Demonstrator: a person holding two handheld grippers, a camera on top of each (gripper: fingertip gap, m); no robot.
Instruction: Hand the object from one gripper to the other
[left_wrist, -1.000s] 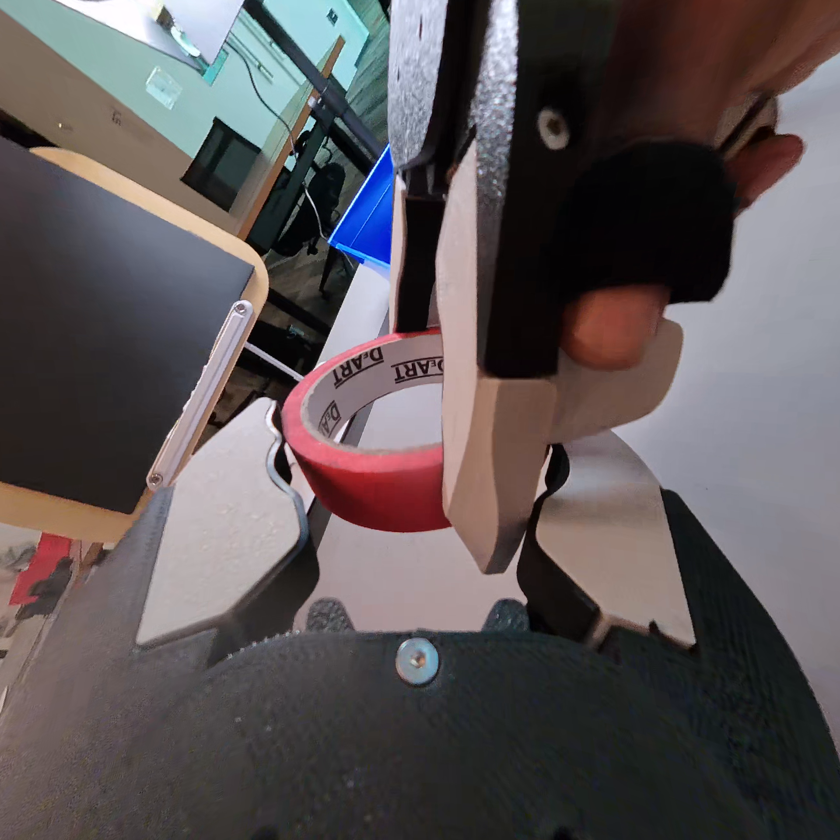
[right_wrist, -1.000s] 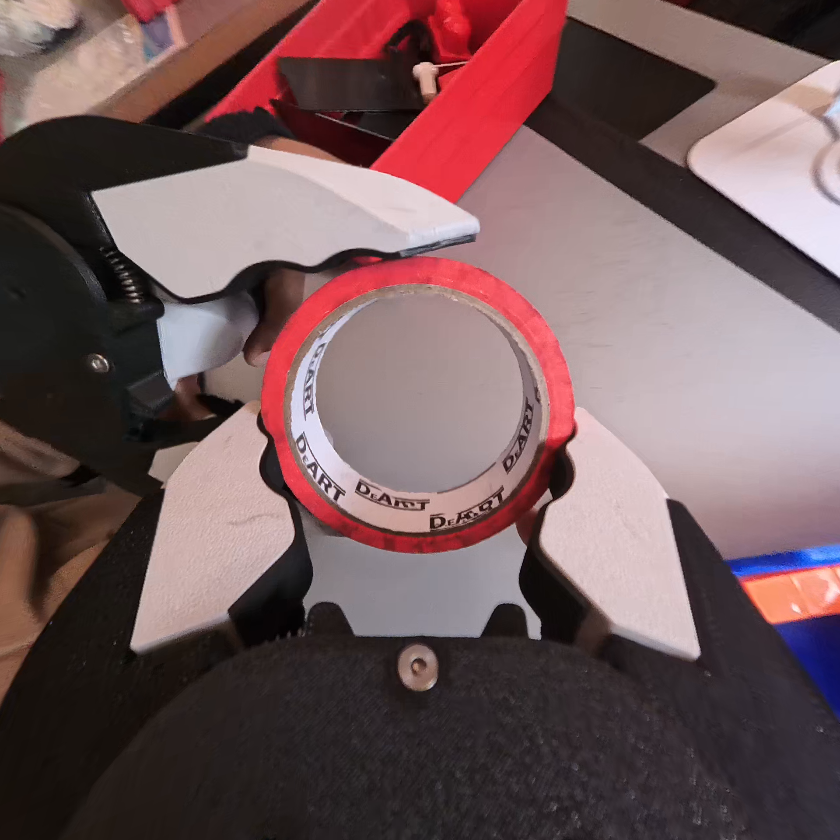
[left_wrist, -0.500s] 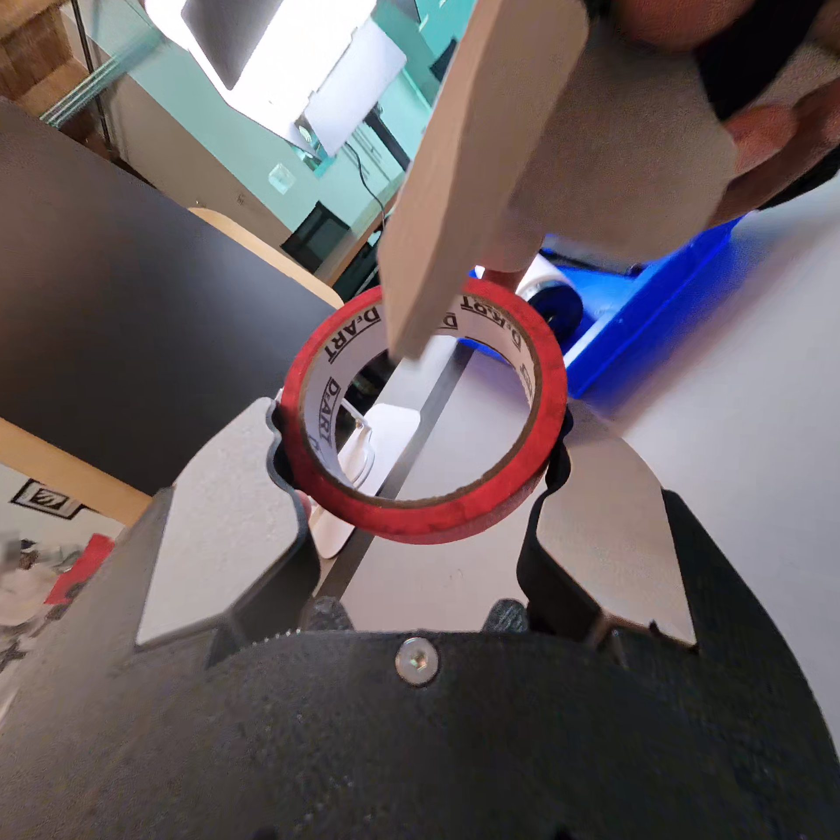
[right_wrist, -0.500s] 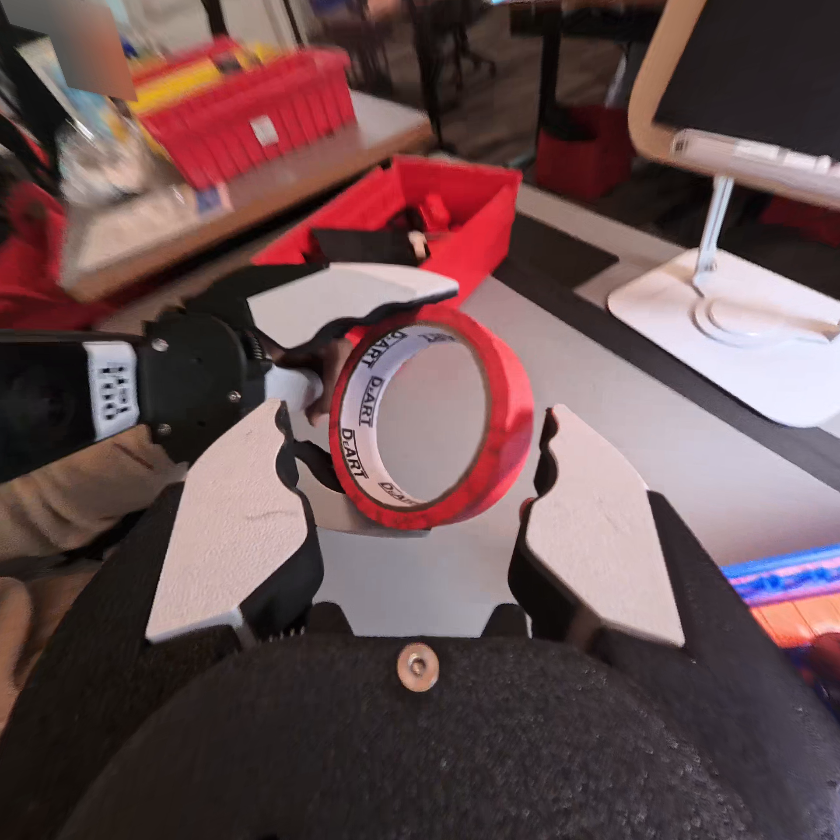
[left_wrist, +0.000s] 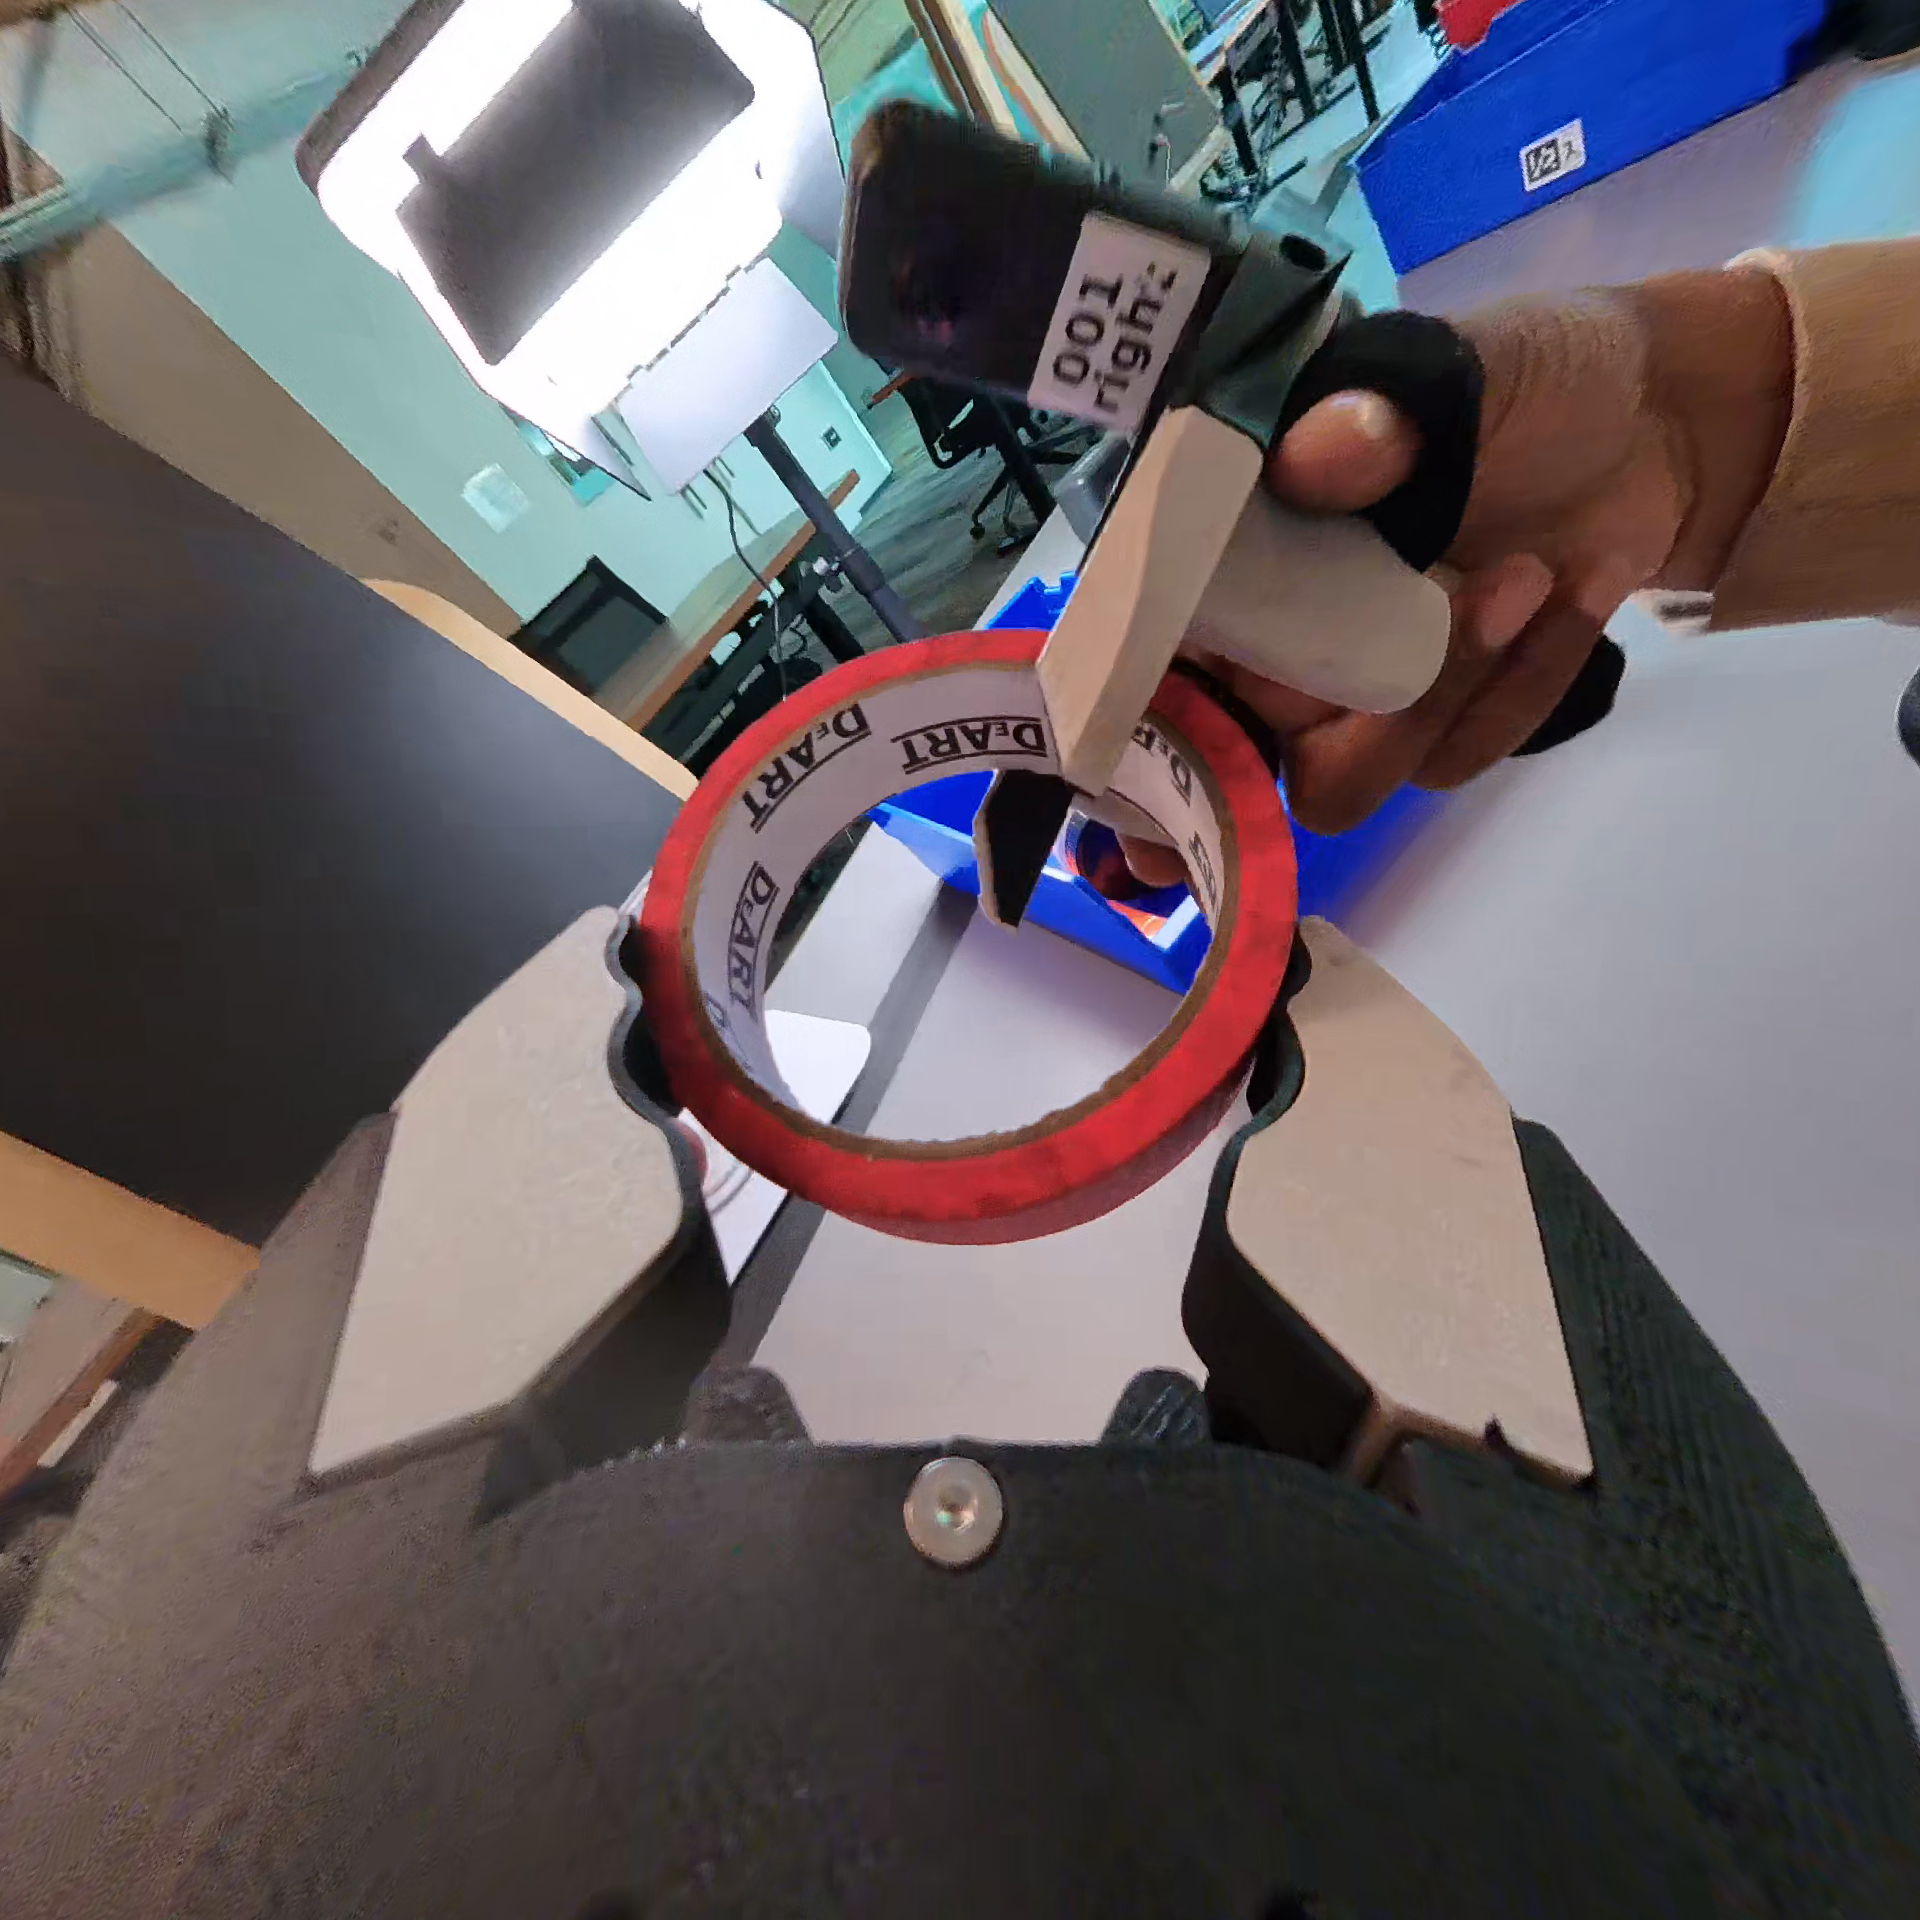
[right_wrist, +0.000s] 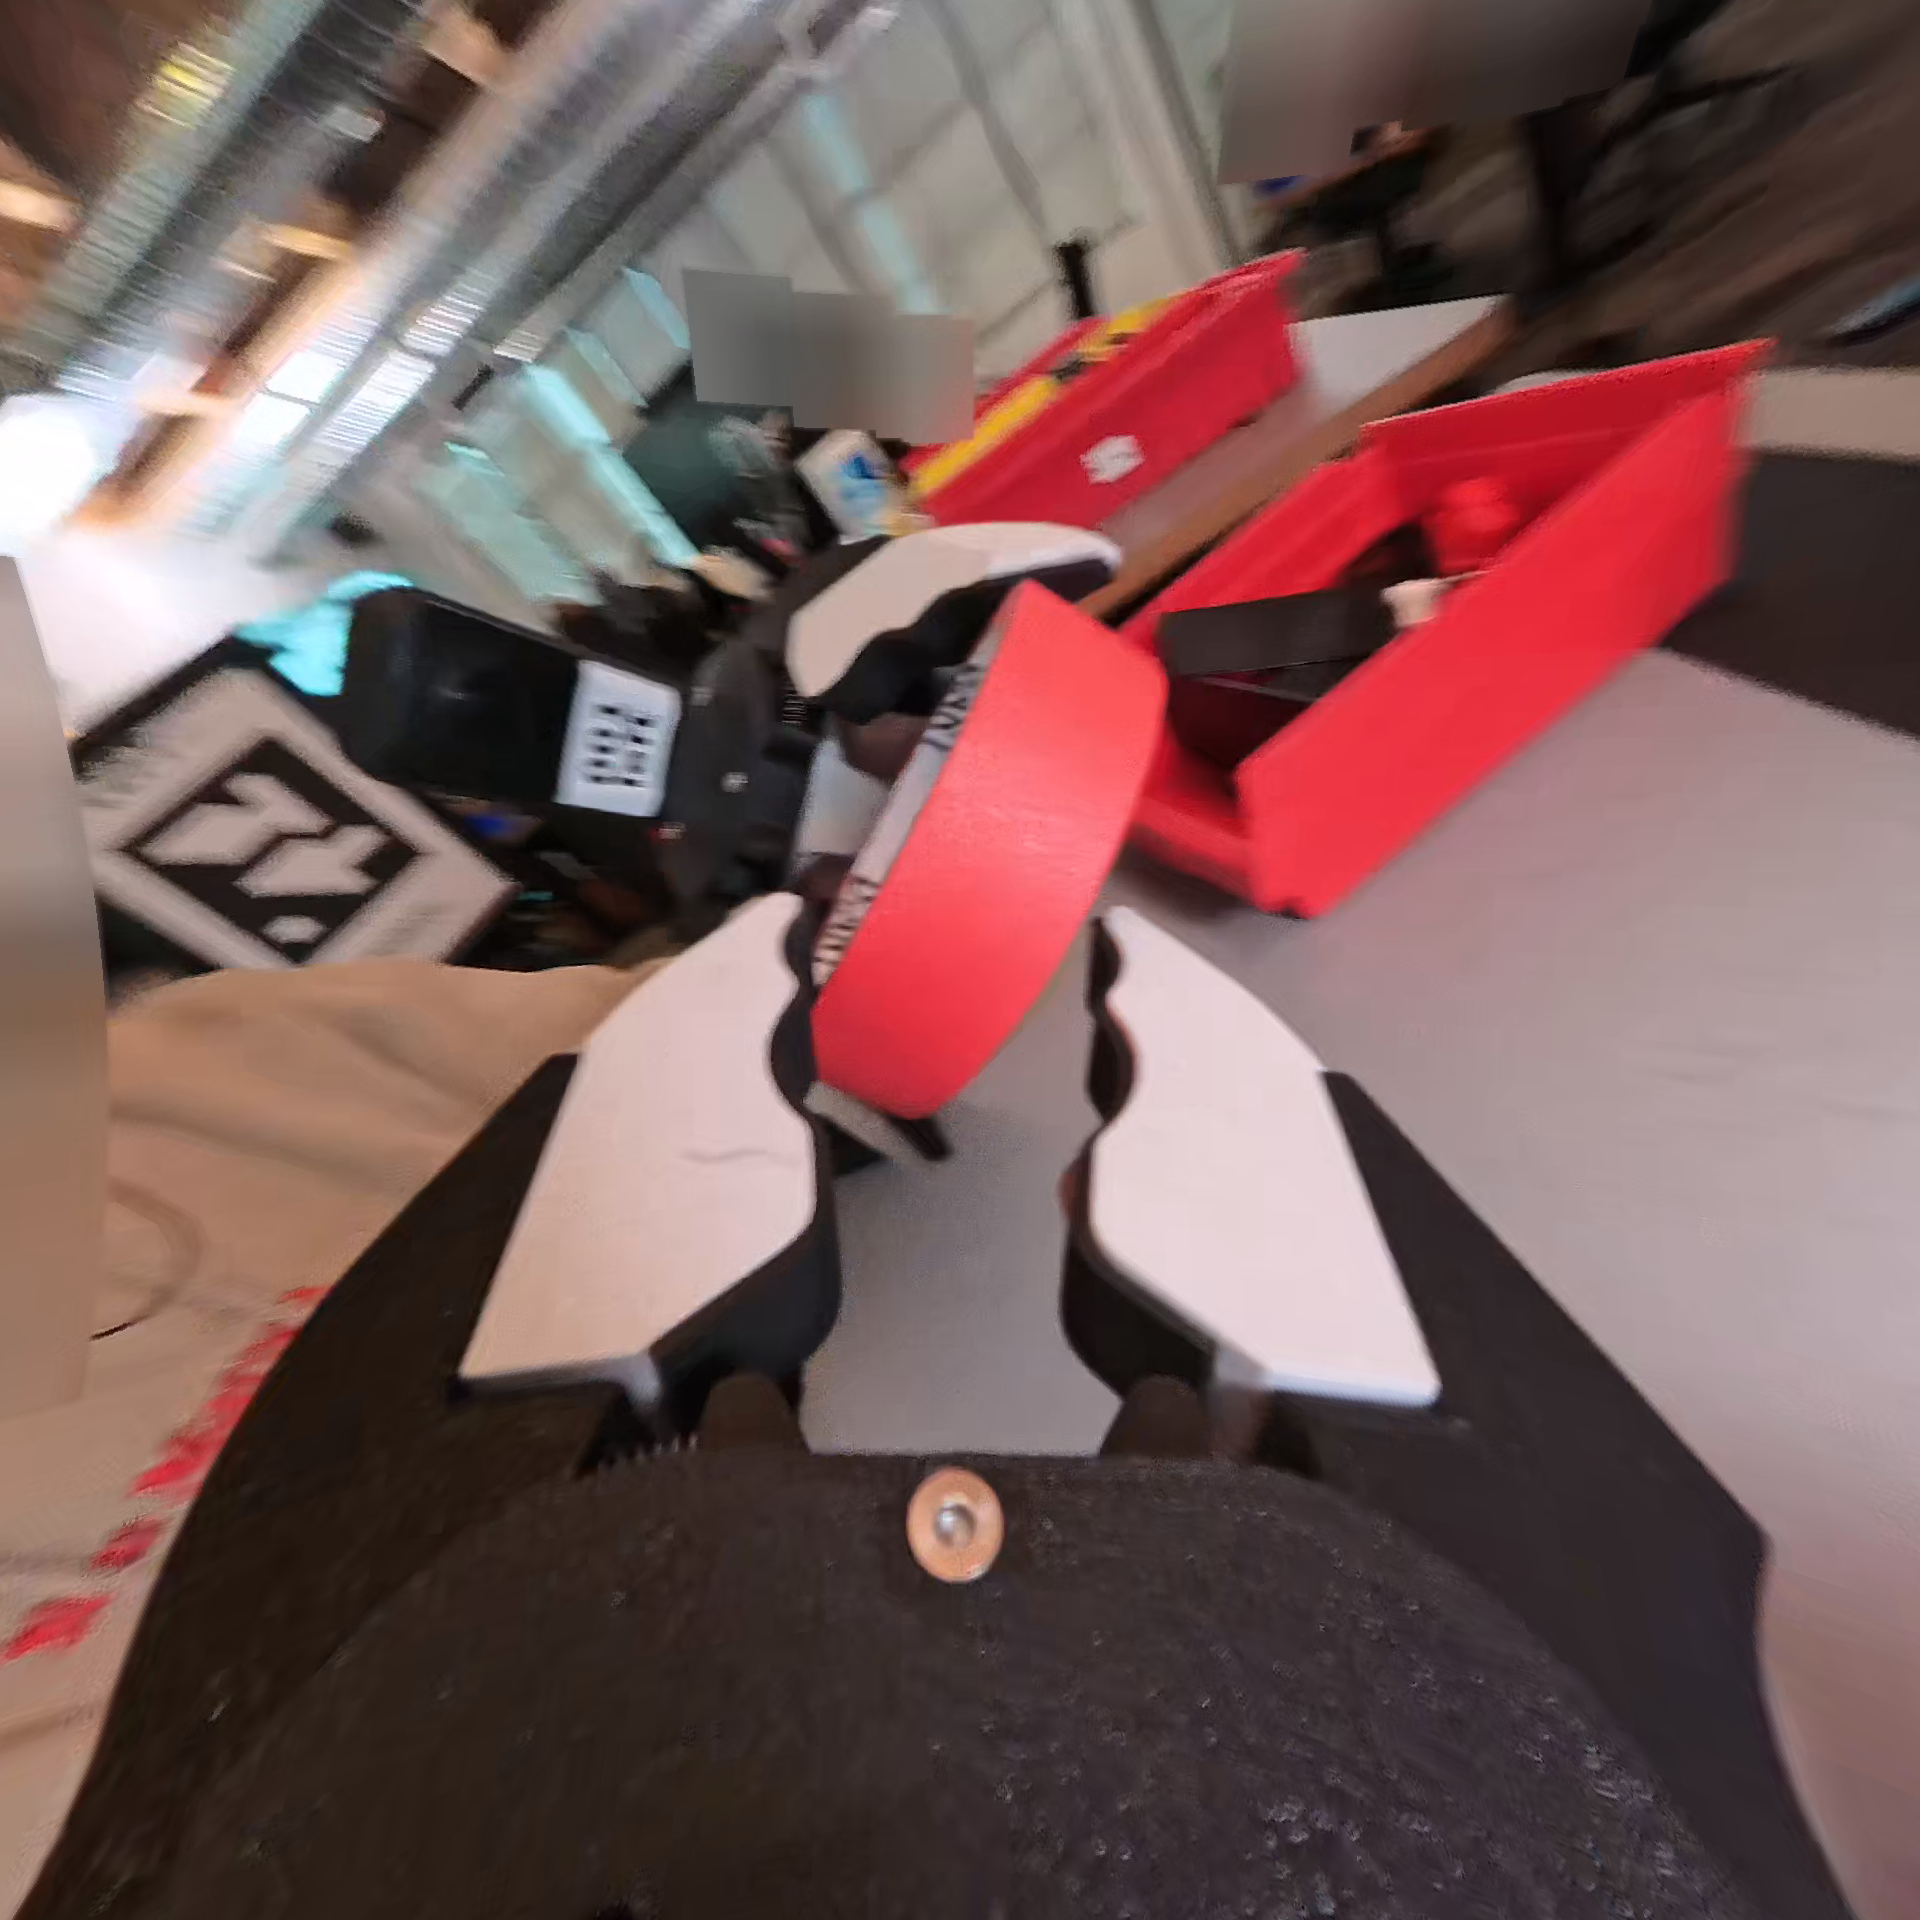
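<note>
A red tape roll (left_wrist: 966, 1184) with a white printed core is held in the air above the grey table (left_wrist: 1621, 1039). My left gripper (left_wrist: 961, 935) is shut on it, with one finger on each side of its outer rim. In the right wrist view the roll (right_wrist: 987, 862) shows edge-on. My right gripper (right_wrist: 945, 925) is open, and the roll's lower part sits between its fingertips with a gap on the right side. In the left wrist view one right-gripper finger (left_wrist: 1132, 623) reaches over the far rim into the ring. The left gripper's upper finger (right_wrist: 935, 592) shows beyond the roll.
A person's hand (left_wrist: 1558, 499) holds the right gripper. A red bin (right_wrist: 1455, 748) with dark parts stands on the table behind the roll. A blue bin (left_wrist: 1091, 935) lies past the ring. A dark screen panel (left_wrist: 260, 831) and its white base (left_wrist: 821, 1060) stand to the left. The tips of both grippers are at nearly the same place.
One second ago my right gripper held the roll and my left was open around it. My left has shut on it; my right has let go, drawn back, turned and narrowed.
</note>
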